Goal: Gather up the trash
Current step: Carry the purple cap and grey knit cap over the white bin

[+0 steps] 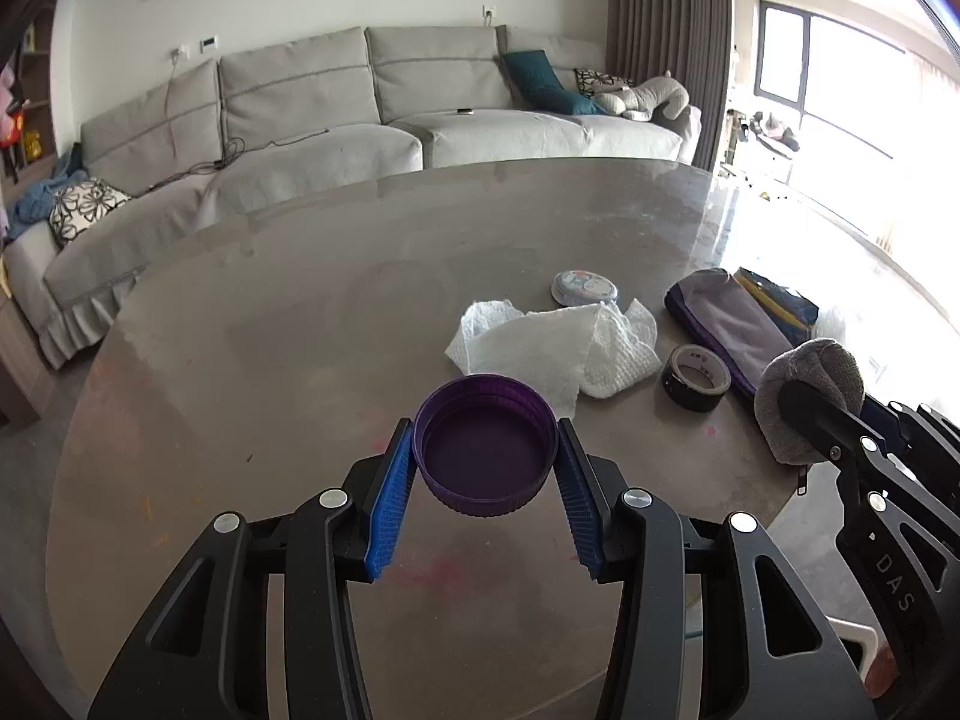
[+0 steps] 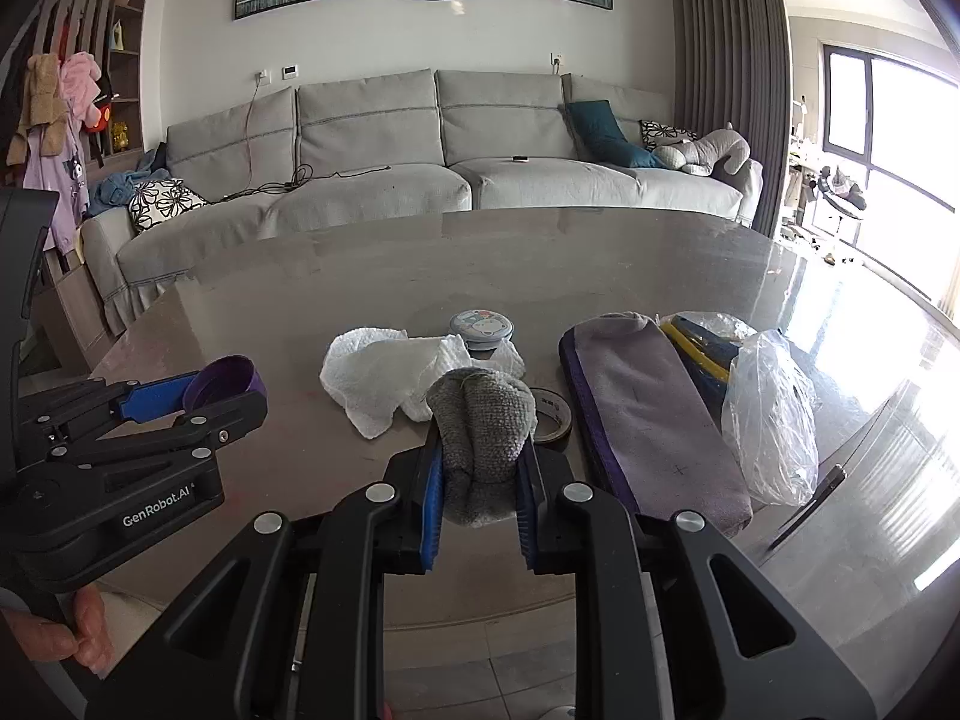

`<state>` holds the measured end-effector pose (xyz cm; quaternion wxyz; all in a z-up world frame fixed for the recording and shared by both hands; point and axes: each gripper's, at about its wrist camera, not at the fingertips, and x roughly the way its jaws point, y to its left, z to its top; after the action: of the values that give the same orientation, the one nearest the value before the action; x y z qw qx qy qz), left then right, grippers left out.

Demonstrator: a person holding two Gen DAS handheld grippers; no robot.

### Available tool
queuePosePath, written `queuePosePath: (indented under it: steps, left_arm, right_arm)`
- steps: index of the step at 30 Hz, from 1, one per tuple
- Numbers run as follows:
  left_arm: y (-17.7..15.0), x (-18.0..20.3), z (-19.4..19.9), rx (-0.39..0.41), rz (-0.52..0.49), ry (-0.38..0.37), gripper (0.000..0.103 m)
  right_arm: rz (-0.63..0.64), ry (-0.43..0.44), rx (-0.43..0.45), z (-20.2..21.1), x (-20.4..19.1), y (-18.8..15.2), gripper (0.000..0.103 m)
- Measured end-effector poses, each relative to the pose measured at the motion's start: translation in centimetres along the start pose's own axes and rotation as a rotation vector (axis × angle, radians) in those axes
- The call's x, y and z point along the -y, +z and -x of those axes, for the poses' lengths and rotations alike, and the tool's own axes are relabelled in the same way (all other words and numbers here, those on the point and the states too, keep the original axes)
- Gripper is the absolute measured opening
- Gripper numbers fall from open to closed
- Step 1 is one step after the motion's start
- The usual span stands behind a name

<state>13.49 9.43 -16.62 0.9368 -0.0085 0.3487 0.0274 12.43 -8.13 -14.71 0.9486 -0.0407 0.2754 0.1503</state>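
The left gripper (image 1: pixel 486 462) holds a purple lid (image 1: pixel 485 446) between its blue pads (image 1: pixel 390 498); the jaws are closed on the ribbed sides of the lid, and the hollow side of the lid faces up. In the right wrist view the same gripper (image 2: pixel 198 399) is seen from the side at the left, with the lid (image 2: pixel 225 387) above the near edge of the table (image 2: pixel 420 276). The right gripper (image 2: pixel 480 480) holds a grey sock (image 2: pixel 480 426), folded into a bundle; its jaws are pressed on both sides of the bundle, which stands up between the pads (image 2: pixel 431 510). In the left wrist view this sock (image 1: pixel 810 396) appears at the right side, near a roll of black tape (image 1: pixel 696 377). On the table lies a crumpled white paper towel (image 1: pixel 552 348), and just behind it sits a small round tin (image 1: pixel 585 287) with a cartoon picture on top; the towel seems to touch the tin. To the right of the tape lies a grey-purple pouch (image 2: pixel 648 420), flat on the table. Beside the pouch there is a blue and yellow thing (image 2: pixel 702 348), partly covered by a clear plastic bag (image 2: pixel 774 414). Behind the table stands a grey sofa (image 2: pixel 420 138) with cushions.
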Motion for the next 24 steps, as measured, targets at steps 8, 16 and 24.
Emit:
queuePosePath:
  steps: [8, 16, 24]
  left_arm:
    - [-0.5, 1.8, 2.9, 0.023, -0.027, -0.056, 0.046]
    - [-3.1, 6.4, 5.7, 0.017, -0.105, -0.162, 0.046]
    - [-7.2, 13.1, 7.5, -0.003, -0.243, -0.290, 0.046]
  right_arm:
    - [-0.012, -0.026, 0.043, 5.1, 0.5, -0.7, 0.021]
    - [-0.058, -0.117, 0.045, 10.9, 2.4, -3.7, 0.021]
    - [-0.136, -0.243, 0.005, 15.5, 5.3, -8.8, 0.021]
